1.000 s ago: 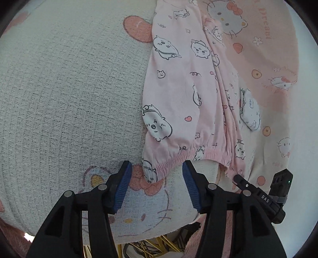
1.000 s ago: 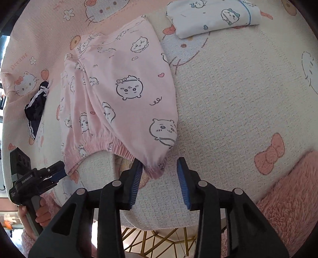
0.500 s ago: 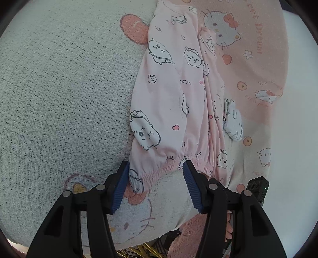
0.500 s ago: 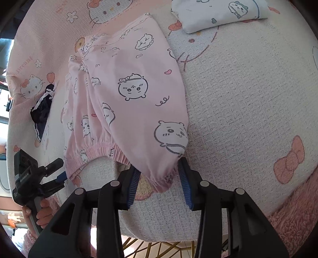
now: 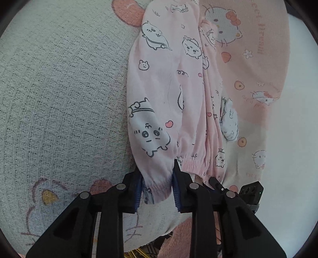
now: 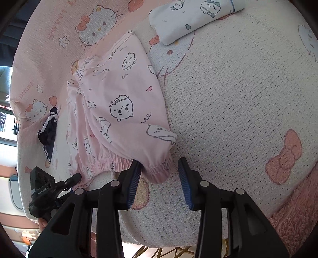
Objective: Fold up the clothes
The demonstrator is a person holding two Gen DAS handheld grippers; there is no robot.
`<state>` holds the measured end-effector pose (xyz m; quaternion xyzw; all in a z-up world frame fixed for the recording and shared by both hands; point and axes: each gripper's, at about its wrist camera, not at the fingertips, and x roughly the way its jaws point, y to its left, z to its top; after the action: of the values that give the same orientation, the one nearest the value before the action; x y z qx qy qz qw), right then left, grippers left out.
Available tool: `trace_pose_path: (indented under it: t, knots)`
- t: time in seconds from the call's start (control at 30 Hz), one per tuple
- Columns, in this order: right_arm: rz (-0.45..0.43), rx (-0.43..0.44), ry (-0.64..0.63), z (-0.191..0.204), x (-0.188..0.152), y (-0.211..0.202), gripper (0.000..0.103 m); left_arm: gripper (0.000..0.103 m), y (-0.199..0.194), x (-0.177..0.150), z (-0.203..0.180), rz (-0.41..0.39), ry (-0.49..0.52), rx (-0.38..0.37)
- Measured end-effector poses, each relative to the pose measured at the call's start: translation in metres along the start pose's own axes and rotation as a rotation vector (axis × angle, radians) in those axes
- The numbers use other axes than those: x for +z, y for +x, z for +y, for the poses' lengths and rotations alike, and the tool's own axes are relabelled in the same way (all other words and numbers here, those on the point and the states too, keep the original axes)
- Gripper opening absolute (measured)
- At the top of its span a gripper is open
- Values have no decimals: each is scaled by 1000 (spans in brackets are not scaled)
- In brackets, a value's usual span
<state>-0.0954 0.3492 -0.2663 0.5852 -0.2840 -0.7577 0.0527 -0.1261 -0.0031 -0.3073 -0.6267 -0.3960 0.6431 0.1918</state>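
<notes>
Trousers: pink trousers (image 5: 159, 95) with cartoon animal prints lie flat on the blanket (image 5: 59, 89), elastic cuffs at the blanket's near edge.
Blanket: cream waffle-weave cover with pink bows and cat faces, spread over the whole surface.
Left gripper: the left gripper (image 5: 157, 190) straddles one cuff of the trousers; its jaws are closing, the cuff fills the narrow gap between them and both blue pads sit against the fabric.
Right gripper: the right gripper (image 6: 159, 178) stands at the other cuff of the trousers, jaws partly apart; the cuff lies against its left pad, while the right pad is clear of the cloth.
Folded garment: a white folded garment (image 6: 194, 17) rests on the blanket beyond the trousers, well apart from them.
Dark cloth: a small dark cloth (image 6: 48, 133) with white stripes lies beside the trousers, towards the blanket's left edge in the right wrist view.
</notes>
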Motion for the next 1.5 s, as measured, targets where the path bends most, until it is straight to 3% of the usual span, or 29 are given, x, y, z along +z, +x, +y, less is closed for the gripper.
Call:
trace_pose_path:
  t: [0.13, 0.33, 0.47, 0.57, 0.63, 0.7, 0.83, 0.87, 0.9, 0.93, 1.1, 1.17, 1.23, 1.33, 1.4, 1.5]
  knots:
    - [7, 7, 2, 4, 3, 4, 40, 15, -14, 1, -9, -35, 25, 37]
    - [48, 29, -12, 27, 1, 21, 39, 14, -80, -18, -30, -182, 95, 65]
    - [62, 51, -36, 45, -13, 27, 15, 14, -110, -34, -13, -250, 53, 69]
    - [103, 32, -93, 57, -22, 39, 11, 14, -109, -38, 8, -222, 34, 103]
    - [128, 32, -92, 58, -26, 44, 15, 14, -106, -40, 22, -207, 9, 104]
    - [150, 35, -80, 58, -30, 48, 28, 15, -96, -40, 28, -184, -11, 108]
    - [149, 9, -110, 62, -35, 45, 31, 19, -75, -38, 34, -127, -22, 154]
    - [141, -13, -142, 66, -37, 44, 27, 19, -71, -37, 34, -113, -17, 170]
    - [130, -34, -173, 71, -38, 42, 8, 19, -69, -37, 31, -113, -4, 191]
    - [124, -41, -199, 75, -38, 41, 6, 19, -70, -36, 24, -117, 19, 194]
    - [11, 92, -199, 87, -20, -17, 4, 17, -105, -39, -17, -189, 131, 128]
    - [-25, 113, -209, 88, -14, -41, 4, 17, -116, -43, -25, -191, 163, 170]
    - [-26, 74, -223, 87, -16, -49, 4, 17, -117, -48, -19, -157, 149, 176]
    - [51, -11, -227, 70, -30, -31, 4, 15, -108, -58, -1, -115, 129, 228]
    - [113, -27, -196, 57, -43, -10, 4, 14, -99, -65, 12, -87, 95, 245]
    - [130, -48, -215, 55, -58, 1, 4, 14, -91, -74, 25, -60, 72, 272]
